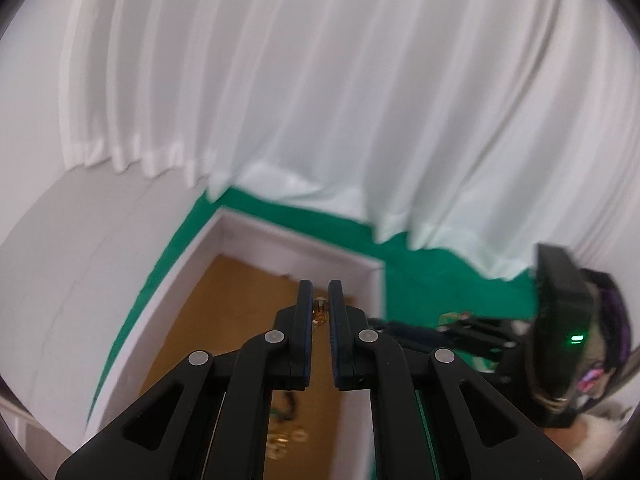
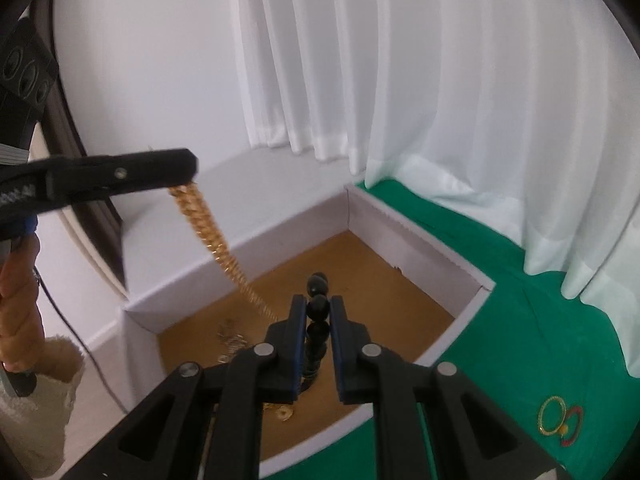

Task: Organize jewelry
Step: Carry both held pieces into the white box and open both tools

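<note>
Black beads (image 2: 319,312) between right gripper (image 2: 319,330) fingers

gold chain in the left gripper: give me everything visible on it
The gold chain looks like a flat, wide-linked metal chain, shiny yellow-gold. Its top end is pinched in the left hand-held gripper, which is shut on it. It hangs slanting down into the white box, over the brown floor; its lower end passes behind the right hand-held gripper, so any contact there is hidden. In the left wrist view only a blurred bit of gold shows between the fingers.

Both wrists above box (image 2: 420,236) (close)
</note>
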`<state>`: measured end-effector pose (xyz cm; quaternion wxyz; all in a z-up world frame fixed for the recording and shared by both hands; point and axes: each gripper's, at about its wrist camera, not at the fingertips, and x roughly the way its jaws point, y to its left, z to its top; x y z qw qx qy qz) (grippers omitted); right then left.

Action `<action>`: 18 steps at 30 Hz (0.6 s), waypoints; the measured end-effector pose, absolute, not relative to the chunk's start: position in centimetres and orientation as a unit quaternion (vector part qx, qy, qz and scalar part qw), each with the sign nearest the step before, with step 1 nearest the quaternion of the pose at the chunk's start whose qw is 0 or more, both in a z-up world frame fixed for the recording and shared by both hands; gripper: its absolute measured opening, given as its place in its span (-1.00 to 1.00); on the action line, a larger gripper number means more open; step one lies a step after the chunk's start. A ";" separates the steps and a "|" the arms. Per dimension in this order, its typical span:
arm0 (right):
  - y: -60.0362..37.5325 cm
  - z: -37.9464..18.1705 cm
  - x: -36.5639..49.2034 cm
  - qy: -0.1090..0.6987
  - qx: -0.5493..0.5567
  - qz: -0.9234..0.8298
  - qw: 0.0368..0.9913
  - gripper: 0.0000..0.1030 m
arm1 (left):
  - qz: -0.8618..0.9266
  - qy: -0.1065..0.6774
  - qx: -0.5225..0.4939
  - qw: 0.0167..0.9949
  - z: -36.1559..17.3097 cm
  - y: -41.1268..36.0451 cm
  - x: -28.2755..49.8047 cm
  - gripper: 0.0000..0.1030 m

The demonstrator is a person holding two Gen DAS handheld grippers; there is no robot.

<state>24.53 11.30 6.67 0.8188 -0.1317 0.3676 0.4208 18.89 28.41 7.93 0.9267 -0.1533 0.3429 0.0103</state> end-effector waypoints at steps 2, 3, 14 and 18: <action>12.7 4.6 25.6 0.384 -0.144 0.406 0.817 -0.77 | 0.024 0.365 -0.153 0.918 4.9 29.3 20.3 -0.90; 13.1 3.7 25.9 0.393 -0.148 0.401 0.814 -0.76 | 0.030 0.377 -0.152 0.913 3.3 29.6 20.9 -0.89; 11.0 0.9 25.4 0.414 -0.145 0.365 0.821 0.56 | 0.146 0.395 -0.077 0.904 -2.3 29.0 17.0 0.71; 7.9 2.8 23.5 0.392 -0.124 0.357 0.839 0.57 | 0.166 0.358 -0.053 0.917 -0.8 26.4 14.1 0.93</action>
